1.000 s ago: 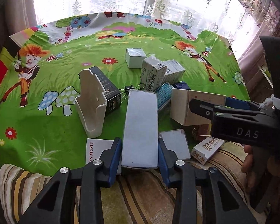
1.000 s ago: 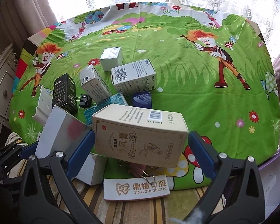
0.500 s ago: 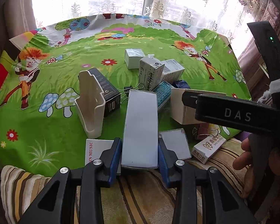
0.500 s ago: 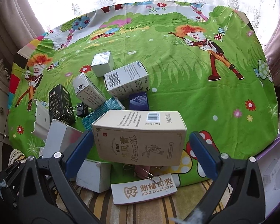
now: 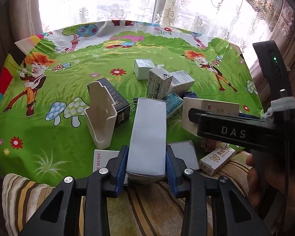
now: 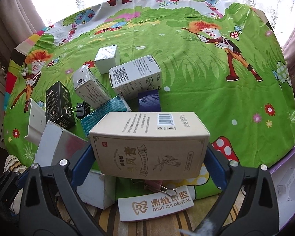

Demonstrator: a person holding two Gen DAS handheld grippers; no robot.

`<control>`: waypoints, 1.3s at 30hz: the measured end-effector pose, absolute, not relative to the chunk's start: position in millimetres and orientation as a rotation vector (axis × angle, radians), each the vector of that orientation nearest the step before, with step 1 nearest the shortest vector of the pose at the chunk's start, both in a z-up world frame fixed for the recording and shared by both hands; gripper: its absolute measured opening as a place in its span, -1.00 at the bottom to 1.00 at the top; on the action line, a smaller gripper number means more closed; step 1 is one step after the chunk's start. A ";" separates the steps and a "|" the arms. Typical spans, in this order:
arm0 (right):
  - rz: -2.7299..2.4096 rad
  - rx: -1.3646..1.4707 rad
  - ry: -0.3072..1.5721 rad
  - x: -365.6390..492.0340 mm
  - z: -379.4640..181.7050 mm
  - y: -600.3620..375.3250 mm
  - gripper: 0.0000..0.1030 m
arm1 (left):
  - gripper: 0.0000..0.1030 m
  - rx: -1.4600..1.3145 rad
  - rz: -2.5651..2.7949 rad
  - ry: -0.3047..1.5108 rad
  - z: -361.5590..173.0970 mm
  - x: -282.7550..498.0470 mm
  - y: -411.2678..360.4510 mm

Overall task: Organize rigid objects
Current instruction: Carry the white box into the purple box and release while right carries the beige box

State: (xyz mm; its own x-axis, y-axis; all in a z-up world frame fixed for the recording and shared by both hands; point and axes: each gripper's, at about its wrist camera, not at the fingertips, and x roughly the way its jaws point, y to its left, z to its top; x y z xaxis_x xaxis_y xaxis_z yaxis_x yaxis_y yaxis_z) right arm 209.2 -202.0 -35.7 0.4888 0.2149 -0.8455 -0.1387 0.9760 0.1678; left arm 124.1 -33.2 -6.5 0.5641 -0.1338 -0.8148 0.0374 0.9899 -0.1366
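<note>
My left gripper (image 5: 146, 165) is shut on a long white box (image 5: 148, 135) and holds it near the table's front edge; the box also shows in the right wrist view (image 6: 55, 147). My right gripper (image 6: 149, 157) is shut on a wide beige box (image 6: 149, 143) with a barcode and holds it lifted above the clutter. The beige box shows in the left wrist view (image 5: 210, 106), with the right gripper's body (image 5: 245, 131) in front of it.
Several small boxes crowd the green cartoon tablecloth (image 6: 206, 78): a black box (image 6: 59, 102), white cartons (image 6: 135, 76), a teal box (image 6: 106, 114), a white plastic holder (image 5: 100, 116), binder clips (image 6: 82, 108). A dental box (image 6: 155, 204) lies on the striped cloth (image 5: 147, 206) in front.
The right gripper has closed onto the beige box and raised it. The left gripper holds the white box as before.
</note>
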 end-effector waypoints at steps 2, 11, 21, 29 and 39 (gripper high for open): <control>0.225 0.124 1.000 198.3 -25.8 -214.2 0.93 | -0.28 -0.118 -0.096 0.923 4.8 118.6 -31.7; 0.255 0.248 0.862 144.6 13.1 -271.8 0.93 | -0.28 -0.192 -0.199 0.850 37.7 98.1 -56.4; 0.216 0.407 0.822 93.2 9.1 -359.1 0.93 | -0.28 -0.281 -0.465 0.916 41.1 80.8 -130.2; 0.108 0.488 0.800 56.8 -0.8 -430.0 0.93 | -0.28 -0.279 -0.636 0.990 32.5 68.8 -197.5; -0.055 0.577 0.796 23.2 -25.0 -501.9 0.93 | -0.28 -0.179 -0.733 1.031 17.9 67.3 -276.8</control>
